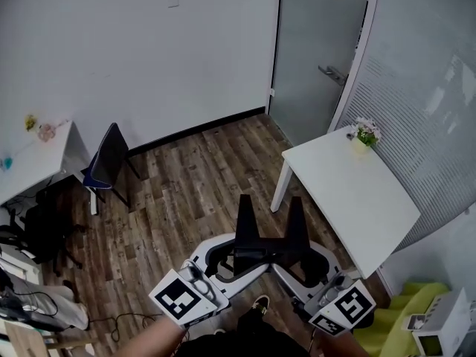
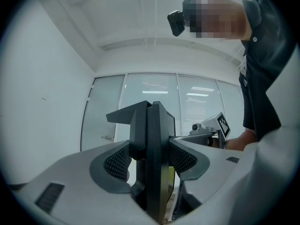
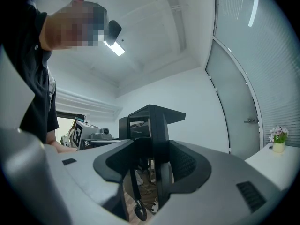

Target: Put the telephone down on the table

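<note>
The black telephone (image 1: 269,245) hangs over the wooden floor at the lower middle of the head view, two upright black parts rising from it. My left gripper (image 1: 236,259) grips it from the left and my right gripper (image 1: 299,260) from the right. In the left gripper view the mesh pads (image 2: 121,159) press a black upright panel of the telephone (image 2: 153,125). The right gripper view has its jaws closed round the telephone's body (image 3: 152,121), with a coiled cord (image 3: 139,211) dangling below. The white table (image 1: 349,192) stands to the right, apart from the telephone.
A small flower pot (image 1: 364,132) sits at the table's far corner. A dark chair (image 1: 110,158) and a white desk (image 1: 37,162) stand at left, with bags and cables below. A grey door (image 1: 312,50) is behind. A green seat (image 1: 405,311) is at bottom right.
</note>
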Tool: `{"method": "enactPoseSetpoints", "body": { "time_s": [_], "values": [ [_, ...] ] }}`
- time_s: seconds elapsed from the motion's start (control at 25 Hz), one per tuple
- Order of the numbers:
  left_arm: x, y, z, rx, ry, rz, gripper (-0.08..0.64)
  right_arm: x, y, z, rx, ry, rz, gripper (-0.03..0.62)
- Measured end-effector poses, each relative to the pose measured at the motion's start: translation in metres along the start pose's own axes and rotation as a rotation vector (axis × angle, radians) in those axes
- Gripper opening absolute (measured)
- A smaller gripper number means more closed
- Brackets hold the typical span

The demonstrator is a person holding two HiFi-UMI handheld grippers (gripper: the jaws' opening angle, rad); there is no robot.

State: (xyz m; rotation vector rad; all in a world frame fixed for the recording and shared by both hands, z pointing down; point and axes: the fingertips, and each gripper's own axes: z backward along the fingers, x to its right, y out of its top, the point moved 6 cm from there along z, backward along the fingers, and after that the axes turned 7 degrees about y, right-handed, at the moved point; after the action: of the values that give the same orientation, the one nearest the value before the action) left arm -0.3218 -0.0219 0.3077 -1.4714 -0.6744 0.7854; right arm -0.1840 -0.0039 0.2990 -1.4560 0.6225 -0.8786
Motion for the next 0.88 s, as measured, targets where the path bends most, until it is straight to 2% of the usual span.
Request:
{"method": "enactPoseSetpoints", "body": {
  "time_s": [0.32,0.48,0.88],
  "values": [
    [-0.012,0.000,-0.073,-0.021,0.003,0.002,0.255,0.073,0.008,0.011,0.002,0.004,-0.019,0.244],
    [-0.014,0.000,-0.105,-0.029,-0.028,0.007,0.255,0.104,0.010,0.019,0.003,-0.008,-0.029,0.244],
    [-0.028,-0.009,-0.191,-0.070,-0.135,0.010,0.255,0.174,0.016,0.042,0.016,-0.135,-0.040,0.244]
  ]
}}
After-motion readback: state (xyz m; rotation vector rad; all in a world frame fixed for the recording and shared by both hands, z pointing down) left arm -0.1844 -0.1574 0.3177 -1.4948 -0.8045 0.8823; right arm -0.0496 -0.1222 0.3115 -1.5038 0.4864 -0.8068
